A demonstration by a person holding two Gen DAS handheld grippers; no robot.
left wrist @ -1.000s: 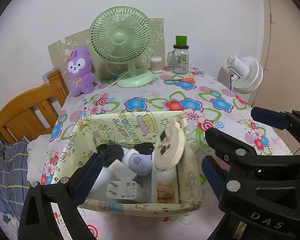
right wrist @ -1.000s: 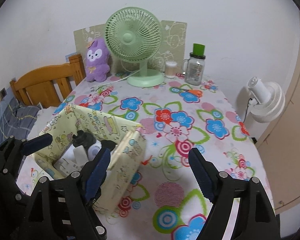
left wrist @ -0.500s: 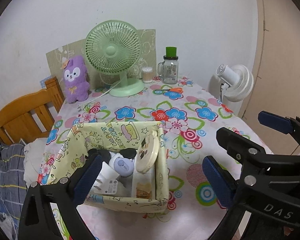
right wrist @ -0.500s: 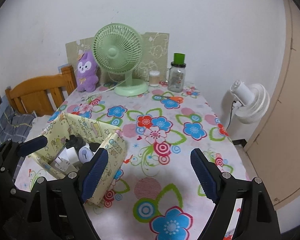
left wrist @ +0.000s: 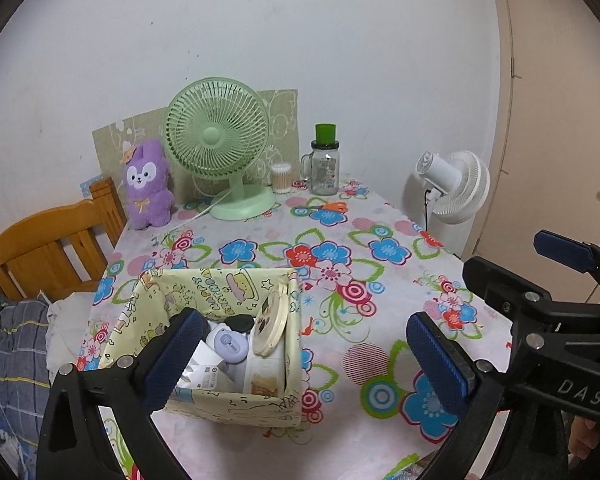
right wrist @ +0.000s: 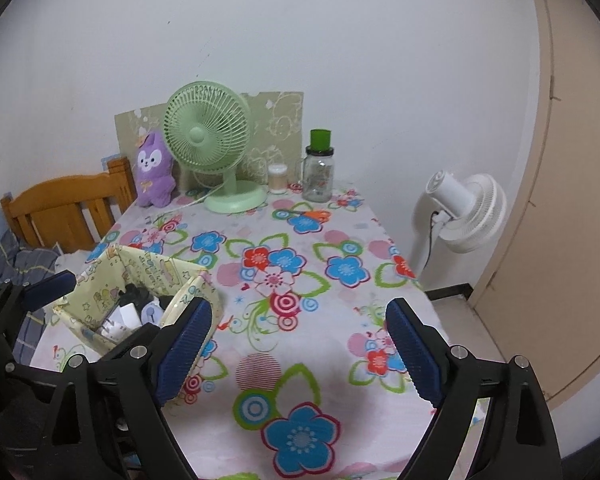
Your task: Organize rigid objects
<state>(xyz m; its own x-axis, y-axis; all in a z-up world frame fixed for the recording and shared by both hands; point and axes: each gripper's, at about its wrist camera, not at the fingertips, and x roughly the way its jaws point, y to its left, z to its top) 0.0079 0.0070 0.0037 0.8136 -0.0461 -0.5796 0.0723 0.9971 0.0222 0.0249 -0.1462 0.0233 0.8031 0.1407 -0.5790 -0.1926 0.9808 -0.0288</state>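
A home bedroom — wooden bed frame, plush toy.

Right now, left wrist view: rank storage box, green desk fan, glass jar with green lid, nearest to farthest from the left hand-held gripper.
1. Storage box: nearest, at the table's near edge, just beyond the left hand-held gripper, toward its left finger.
2. Green desk fan: far end of the table, left of centre.
3. Glass jar with green lid: also at the far end, right of the fan; too close to call against it.
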